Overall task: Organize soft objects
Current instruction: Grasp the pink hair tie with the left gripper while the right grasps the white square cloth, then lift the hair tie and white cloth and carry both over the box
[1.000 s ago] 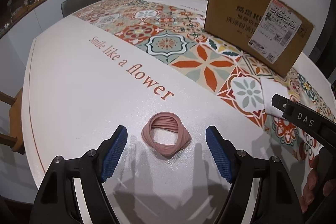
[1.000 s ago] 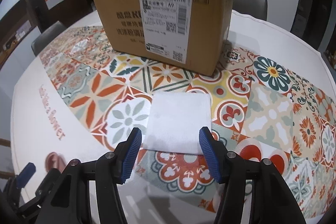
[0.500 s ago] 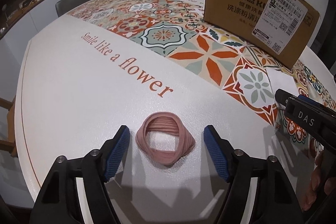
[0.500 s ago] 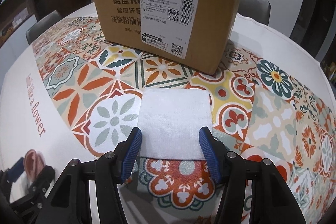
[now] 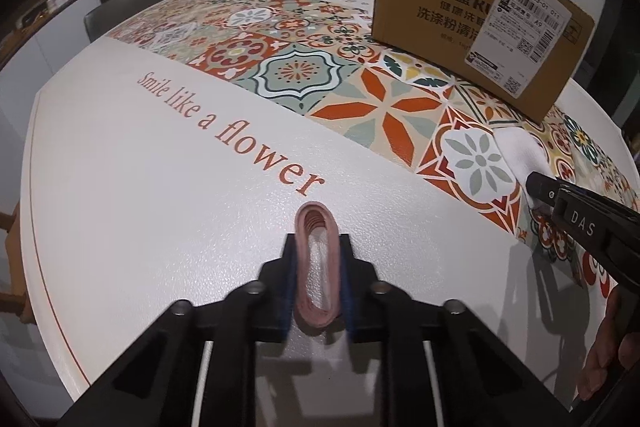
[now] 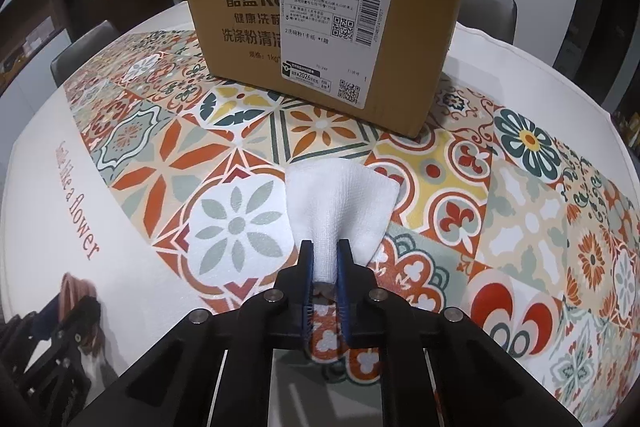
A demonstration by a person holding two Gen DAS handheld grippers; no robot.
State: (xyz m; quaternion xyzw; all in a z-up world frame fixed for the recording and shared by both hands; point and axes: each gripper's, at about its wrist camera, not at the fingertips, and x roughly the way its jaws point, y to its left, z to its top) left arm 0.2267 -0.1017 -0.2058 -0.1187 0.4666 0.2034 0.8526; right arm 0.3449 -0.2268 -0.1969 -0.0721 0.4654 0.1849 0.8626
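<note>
My left gripper (image 5: 317,247) is shut on a pink ribbed fabric band (image 5: 316,227), squeezed into a narrow loop on the white part of the tablecloth. My right gripper (image 6: 325,255) is shut on the near edge of a white cloth (image 6: 340,195), which bunches up and fans out ahead on the patterned tiles. The right gripper shows at the right of the left wrist view (image 5: 532,183) with the cloth (image 5: 520,151). The left gripper and band (image 6: 74,287) show at the lower left of the right wrist view.
A brown cardboard box (image 6: 320,19) with a shipping label stands on the tablecloth just beyond the white cloth; it also shows in the left wrist view (image 5: 472,39). Grey chairs (image 5: 120,7) stand around the far table edge. The tablecloth carries red lettering (image 5: 232,131).
Both grippers have closed from open: the left onto the pink band, flattening it, and the right onto the white cloth, bunching its near edge. Both moved slightly forward.
</note>
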